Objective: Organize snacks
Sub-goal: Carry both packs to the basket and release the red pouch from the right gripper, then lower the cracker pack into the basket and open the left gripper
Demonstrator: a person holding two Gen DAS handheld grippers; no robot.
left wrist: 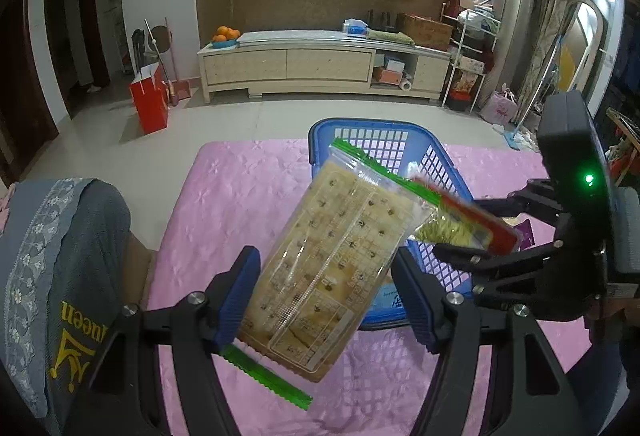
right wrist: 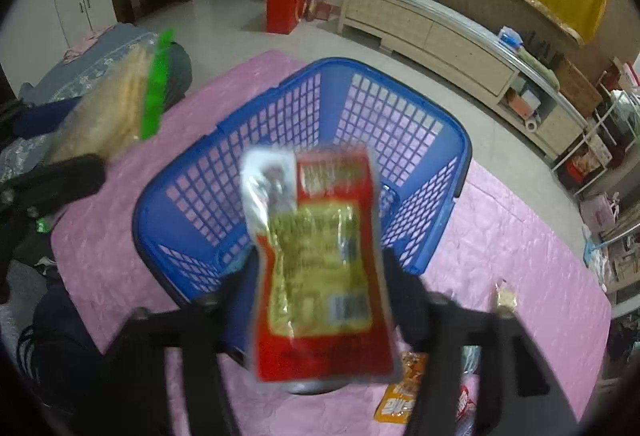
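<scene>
My left gripper point(left wrist: 324, 300) is shut on a clear cracker pack with green ends point(left wrist: 336, 260), held above the pink table just in front of the blue basket point(left wrist: 436, 156). My right gripper point(right wrist: 320, 292) is shut on a red and yellow snack packet point(right wrist: 320, 260), held over the near rim of the blue basket point(right wrist: 460, 156). The right gripper and its red packet point(left wrist: 476, 224) also show at the right of the left wrist view. The cracker pack point(right wrist: 116, 104) shows at the left of the right wrist view.
A pink cloth point(left wrist: 240, 204) covers the table. Small snack packets point(right wrist: 400, 400) lie on the cloth at the near right, and a small wrapped piece point(right wrist: 505, 298) lies further right. A person's grey clothing point(left wrist: 60, 276) is at the left. A TV cabinet point(left wrist: 320, 64) stands across the floor.
</scene>
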